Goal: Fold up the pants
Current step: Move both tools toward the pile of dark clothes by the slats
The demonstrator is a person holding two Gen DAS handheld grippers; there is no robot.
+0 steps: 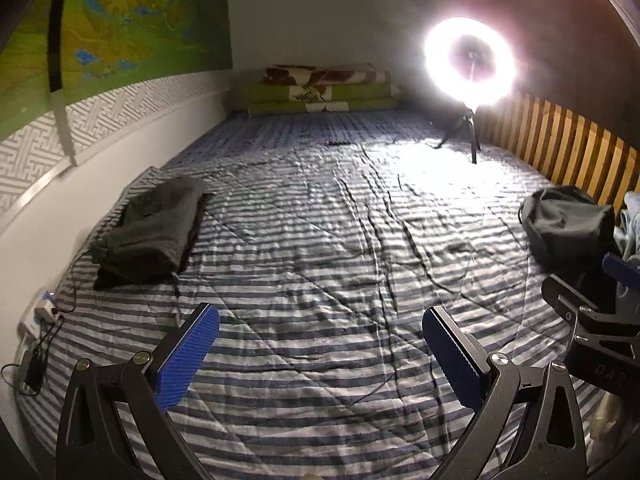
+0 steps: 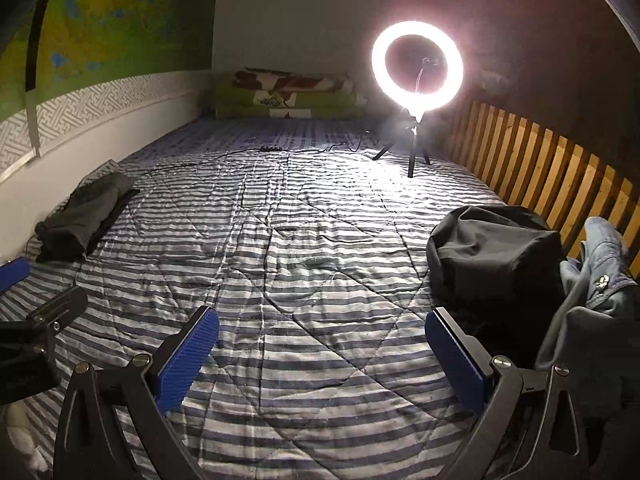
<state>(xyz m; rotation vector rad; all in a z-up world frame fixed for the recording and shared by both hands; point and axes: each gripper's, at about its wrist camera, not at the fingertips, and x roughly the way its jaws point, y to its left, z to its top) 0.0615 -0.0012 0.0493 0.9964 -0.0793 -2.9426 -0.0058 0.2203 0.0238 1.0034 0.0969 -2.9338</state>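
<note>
Striped quilt [image 1: 320, 240] filling the bed; only the right wrist view is showing jeans [image 2: 600, 280] at the right edge. Left gripper [image 1: 320, 356] and right gripper [image 2: 320, 354] hovering, fingers apart, empty.

Two grippers hang over the bed: the left gripper [image 1: 320, 344] and the right gripper [image 2: 320, 344], each with two blue-padded fingers spread wide, four pads in all. On the one striped quilt [image 1: 320, 240] I count three heaps of clothing: one folded dark grey stack [image 1: 152, 228] by the wall, one black bundle [image 2: 492, 256] near the slatted rail, and one pair of blue jeans [image 2: 596, 280] at the right edge. One ring light [image 2: 418, 66] stands on three tripod legs. One pile of folded blankets [image 1: 320, 92] lies at the far end.
</note>
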